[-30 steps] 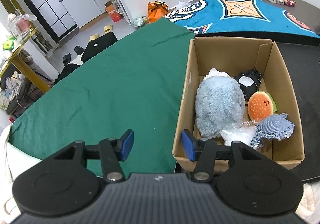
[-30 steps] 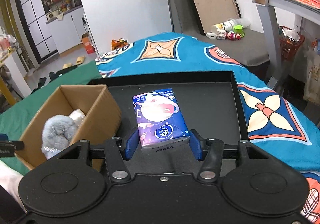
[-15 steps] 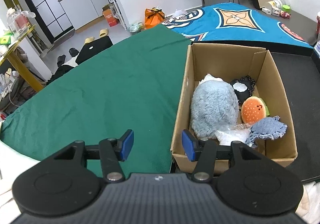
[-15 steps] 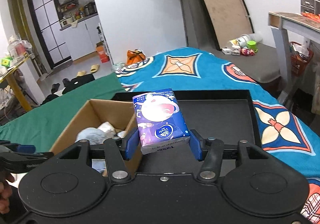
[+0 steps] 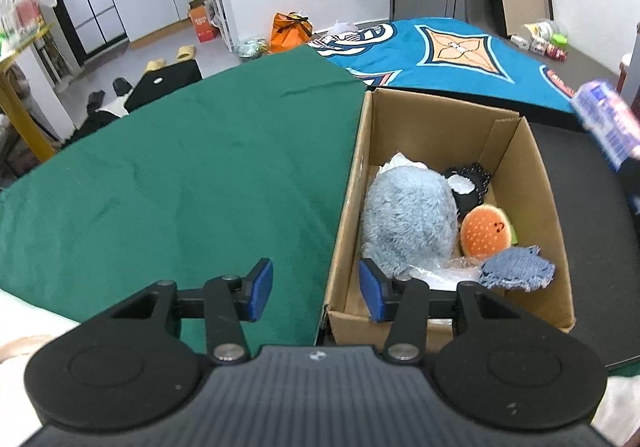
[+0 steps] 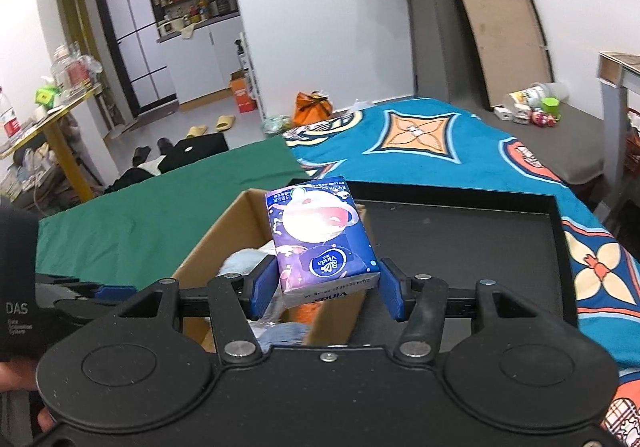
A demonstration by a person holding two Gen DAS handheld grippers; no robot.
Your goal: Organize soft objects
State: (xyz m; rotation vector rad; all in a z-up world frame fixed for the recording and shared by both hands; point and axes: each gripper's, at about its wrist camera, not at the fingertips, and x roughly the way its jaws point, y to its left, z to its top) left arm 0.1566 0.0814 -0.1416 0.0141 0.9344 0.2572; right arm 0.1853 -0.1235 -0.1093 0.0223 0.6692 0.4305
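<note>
The right gripper (image 6: 326, 289) is clamped on a purple tissue pack (image 6: 320, 239), its blue pads pressed against both sides. In the right wrist view the pack is held in the air over the near right wall of the cardboard box (image 6: 224, 231), with the black tray (image 6: 460, 239) at about 2 o'clock from it.

The left gripper (image 5: 316, 289) holds nothing; its jaws stand apart and have just been closing a little, straddling the box's near left corner (image 5: 332, 287). In the left wrist view the box holds a grey-blue plush (image 5: 408, 215), an orange burger toy (image 5: 486, 233) at its 3 o'clock, a denim piece (image 5: 516, 273) at 4 o'clock and a black-and-white item (image 5: 468, 187) at 1 o'clock. Green cloth (image 5: 180, 183) lies at the box's 9 o'clock.
</note>
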